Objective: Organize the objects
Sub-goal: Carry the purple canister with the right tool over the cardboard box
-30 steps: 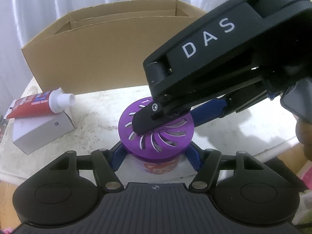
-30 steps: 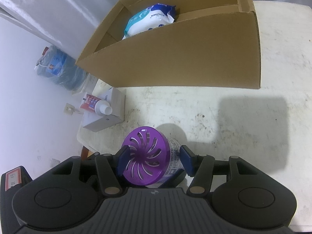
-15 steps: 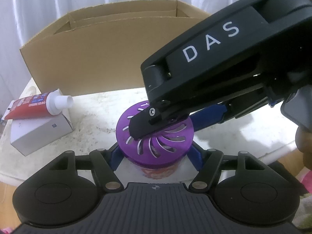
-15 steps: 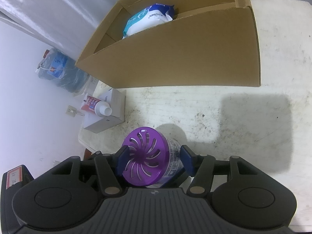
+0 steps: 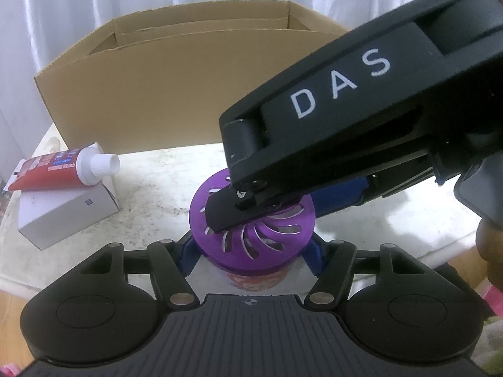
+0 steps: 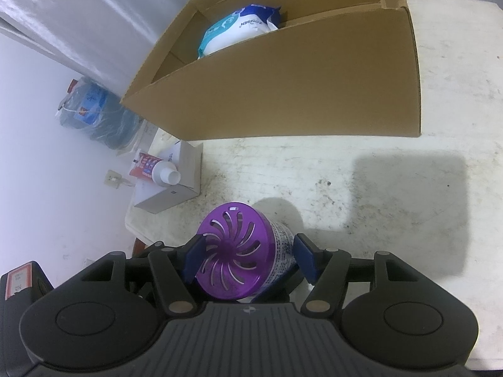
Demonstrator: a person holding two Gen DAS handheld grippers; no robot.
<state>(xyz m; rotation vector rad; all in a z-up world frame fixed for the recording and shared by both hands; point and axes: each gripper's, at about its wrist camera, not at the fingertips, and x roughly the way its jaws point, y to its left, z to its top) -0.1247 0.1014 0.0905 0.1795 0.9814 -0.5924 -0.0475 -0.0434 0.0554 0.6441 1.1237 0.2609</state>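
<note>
At six o'clock in both wrist views, the purple-lidded jar (image 5: pixel 251 238) sits between the blue pads of both grippers. The left gripper (image 5: pixel 251 251) is closing, pads against the jar; the right gripper (image 6: pixel 248 257) is opening, its pads a little apart from it. At twelve o'clock stands the cardboard box (image 6: pixel 298 94), holding a wipes pack (image 6: pixel 239 28).

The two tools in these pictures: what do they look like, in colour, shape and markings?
Both are matte black plastic. The left tool and the right tool each have a ribbed dark grey front plate, two round housings, hinged link arms with metal pivot pins and blue finger pads. White letters "DAS" mark the right tool's side.
</note>
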